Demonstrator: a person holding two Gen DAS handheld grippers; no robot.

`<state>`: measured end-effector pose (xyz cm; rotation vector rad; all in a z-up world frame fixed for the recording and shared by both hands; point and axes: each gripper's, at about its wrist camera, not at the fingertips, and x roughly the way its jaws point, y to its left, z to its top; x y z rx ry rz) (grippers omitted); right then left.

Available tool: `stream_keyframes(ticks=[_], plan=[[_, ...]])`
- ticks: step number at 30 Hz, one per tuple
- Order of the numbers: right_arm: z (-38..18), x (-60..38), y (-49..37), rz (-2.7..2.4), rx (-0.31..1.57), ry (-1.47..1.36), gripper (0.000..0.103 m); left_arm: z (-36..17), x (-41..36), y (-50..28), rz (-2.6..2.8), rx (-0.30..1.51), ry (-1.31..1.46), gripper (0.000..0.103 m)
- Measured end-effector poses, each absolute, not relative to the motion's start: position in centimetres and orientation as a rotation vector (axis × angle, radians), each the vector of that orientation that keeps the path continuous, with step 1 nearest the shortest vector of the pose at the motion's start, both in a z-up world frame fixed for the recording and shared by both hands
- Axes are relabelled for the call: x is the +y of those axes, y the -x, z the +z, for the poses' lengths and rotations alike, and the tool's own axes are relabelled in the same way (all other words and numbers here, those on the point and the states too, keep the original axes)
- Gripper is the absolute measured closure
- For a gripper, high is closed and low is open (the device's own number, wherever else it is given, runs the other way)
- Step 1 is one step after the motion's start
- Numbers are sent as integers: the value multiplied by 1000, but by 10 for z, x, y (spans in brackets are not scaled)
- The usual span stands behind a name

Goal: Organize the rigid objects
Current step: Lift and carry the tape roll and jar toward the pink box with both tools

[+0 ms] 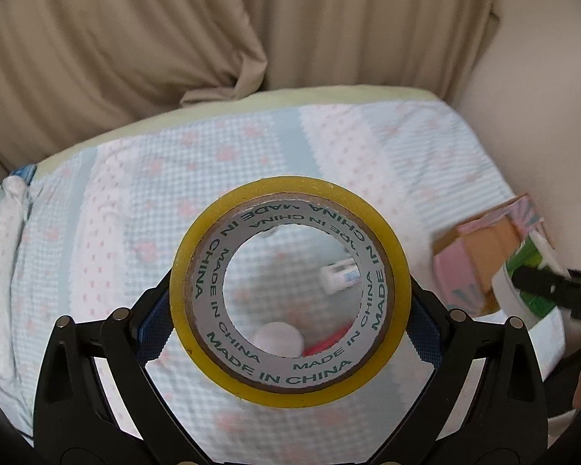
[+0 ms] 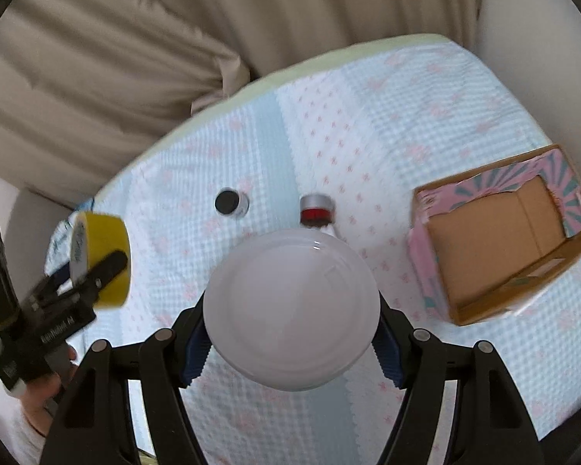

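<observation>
- The left gripper (image 1: 290, 290) is being held clamped on the tape roll (image 1: 290, 290) — the pads are pressing on the outer yellow rim at 9 and 3 o'clock, with the roll's open core facing the left wrist camera.
- The right gripper (image 2: 290, 312) is being held clamped on the white round container (image 2: 290, 308), gripped across its width; in the left wrist view a green label is visible on its side.
- Both items are being carried clear above the bed cover (image 2: 426, 124).
- The cardboard box (image 2: 499, 236) is lying open at 3 o'clock in the right wrist view, apparently empty, and is judged to be the collecting place.
- Two small bottles are being left on the cover: a black-capped one (image 2: 231, 202) at 11 o'clock and a red-capped one (image 2: 317, 211) at 12 o'clock of the container.
- Handling, tape roll: it is judged light and stiff, with a smooth and possibly slippery rim — a grip across the full diameter is being recommended.
- Handling, container: it is judged light, rigid and smooth-walled; firm pad contact on opposite sides is being advised, since a round body can rotate or slip out.
</observation>
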<state>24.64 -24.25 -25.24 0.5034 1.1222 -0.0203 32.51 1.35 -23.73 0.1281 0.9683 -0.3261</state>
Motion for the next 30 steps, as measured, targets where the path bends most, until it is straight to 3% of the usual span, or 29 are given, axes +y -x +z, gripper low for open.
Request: stream_keyframes(ticks=[9, 14, 19, 30], plan=[[-197, -344, -220, -48, 1082, -407, 36, -193, -84, -283, -379, 936, -130, 5], [-195, -417, -214, 1, 1114, -450, 36, -200, -159, -264, -359, 990, -113, 5], [-220, -484, -225, 33, 1183, -412, 36, -227, -237, -257, -357, 1060, -113, 5], [-335, -564, -258, 109, 1338, -175, 36, -331, -360, -293, -358, 1280, -189, 5]])
